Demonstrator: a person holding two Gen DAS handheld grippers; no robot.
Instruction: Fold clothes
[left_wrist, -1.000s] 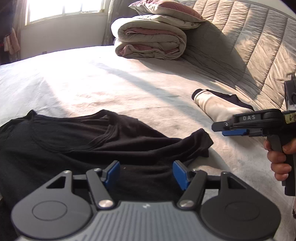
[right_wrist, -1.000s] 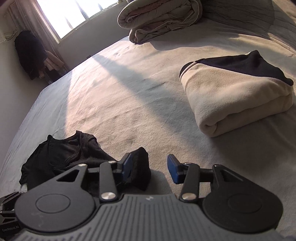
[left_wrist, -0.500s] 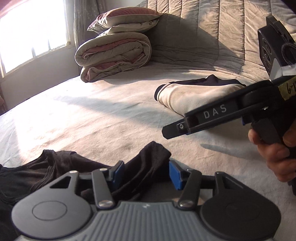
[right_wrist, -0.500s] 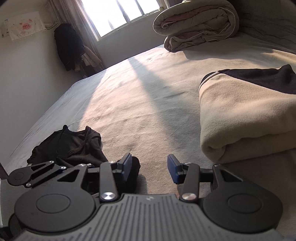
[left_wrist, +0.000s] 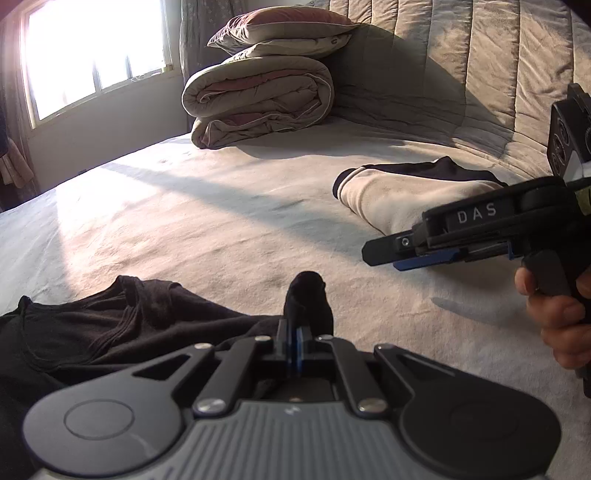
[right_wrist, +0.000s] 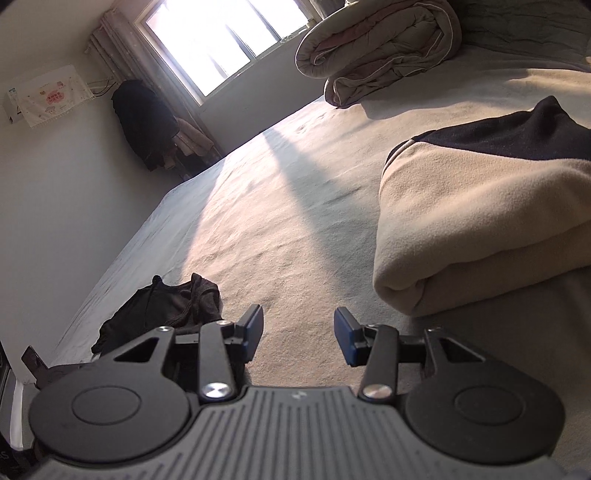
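1. Left tool (left_wrist: 294, 334) just closed, pinching a corner of the crumpled black cotton shirt (left_wrist: 110, 325), which lay on the bed (left_wrist: 221, 221).
2. Right tool (right_wrist: 298, 334) hung half-open, empty, near the folded cream fleece garment (right_wrist: 480, 229).
3. Grasp secured; judged ready to spread.

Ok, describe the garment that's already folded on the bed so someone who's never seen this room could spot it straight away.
Start at the quilted headboard with the rolled duvet stacked against it. On the bare sheet in front lies the folded cream garment, a neat thick bundle. It is pale with a black panel on top, unlike the crumpled black shirt pinched in the left gripper.
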